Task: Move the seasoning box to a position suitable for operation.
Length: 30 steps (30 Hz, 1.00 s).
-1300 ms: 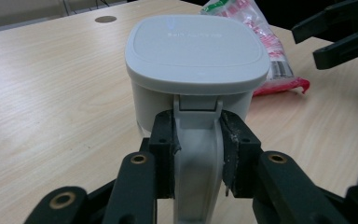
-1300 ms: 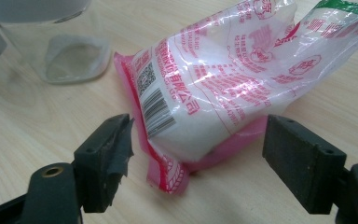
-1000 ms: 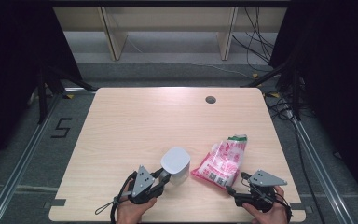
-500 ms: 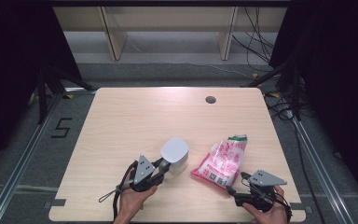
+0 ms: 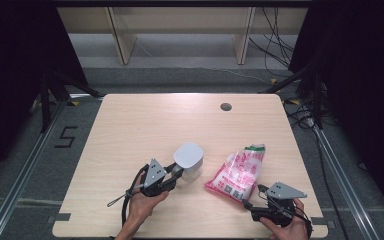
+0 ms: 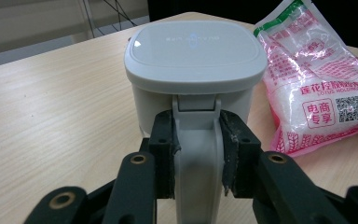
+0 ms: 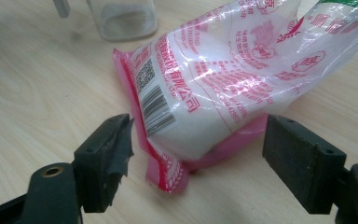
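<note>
A pale container with a rounded grey lid (image 5: 189,159) stands on the wooden table (image 5: 145,125) left of centre. My left gripper (image 5: 176,172) is shut on its grey handle (image 6: 198,140); in the left gripper view the black pads (image 6: 164,140) press on the handle from both sides below the lid (image 6: 195,46). A pink and clear bag of white grains (image 5: 237,172) lies flat to the right of the container. My right gripper (image 5: 252,204) sits at the bag's near end, open. In the right gripper view (image 7: 198,158) the bag's sealed corner (image 7: 165,172) lies between the wide jaws, untouched.
A small round hole (image 5: 225,106) is in the table's far right part. The table's front edge (image 5: 190,234) runs just below both hands. Shelf legs (image 5: 122,35) and cables (image 5: 280,30) are on the floor beyond the table. The container's clear base (image 7: 123,16) stands beyond the bag.
My left gripper has carried the container away from the front edge, farther onto the table. The right gripper and the bag have stayed put.
</note>
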Available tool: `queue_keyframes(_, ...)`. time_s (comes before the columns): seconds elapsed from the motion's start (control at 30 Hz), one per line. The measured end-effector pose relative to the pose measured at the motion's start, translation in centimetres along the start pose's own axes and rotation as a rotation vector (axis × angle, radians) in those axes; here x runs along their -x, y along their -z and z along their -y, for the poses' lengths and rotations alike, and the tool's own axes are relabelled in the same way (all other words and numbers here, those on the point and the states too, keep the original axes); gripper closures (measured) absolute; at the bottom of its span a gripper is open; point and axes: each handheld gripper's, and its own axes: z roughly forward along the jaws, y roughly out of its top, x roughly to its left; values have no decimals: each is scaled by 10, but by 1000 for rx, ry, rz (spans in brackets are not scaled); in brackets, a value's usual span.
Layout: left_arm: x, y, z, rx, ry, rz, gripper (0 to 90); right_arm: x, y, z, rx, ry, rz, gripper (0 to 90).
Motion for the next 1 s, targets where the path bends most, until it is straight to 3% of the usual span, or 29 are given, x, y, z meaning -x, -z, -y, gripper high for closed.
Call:
queue_keyframes(0.1,-5,-1,1,10,1,7,670,0,-1,0,7,0,-9,248)
queue_keyframes(0.13,-8,0,1,7,-18,9,659,1,-1,0,7,3,-9,248)
queue_keyframes(0.17,-9,0,2,10,0,5,655,1,0,0,7,5,-8,248)
queue_keyframes(0.23,-11,1,2,15,-2,13,643,1,0,0,5,6,-7,248)
queue_keyframes(0.3,-14,1,3,10,-31,5,632,3,-1,0,10,26,-13,248)
queue_keyframes(0.33,-14,2,4,-4,-27,-4,624,0,0,1,5,-11,-11,248)
queue_keyframes(0.4,-15,2,6,-20,-51,-27,637,0,0,0,5,-2,-11,248)
queue_keyframes(0.5,-20,2,8,-22,-40,-48,644,3,0,0,14,14,-14,248)
queue_keyframes(0.57,-22,3,9,-35,-20,-87,649,3,1,0,11,15,-2,248)
queue_keyframes(0.6,-26,3,9,-39,-39,-103,660,4,1,0,6,21,-10,248)
queue_keyframes(0.63,-27,3,10,-32,-19,-116,668,4,1,0,3,23,-7,248)
queue_keyframes(0.67,-30,3,10,-34,-38,-121,676,5,-1,0,22,42,-6,248)
queue_keyframes(0.7,-30,3,11,-45,-22,-135,683,5,-1,0,17,33,-9,248)
queue_keyframes(1.0,-31,-4,8,-37,-47,-134,693,3,0,0,0,19,0,248)
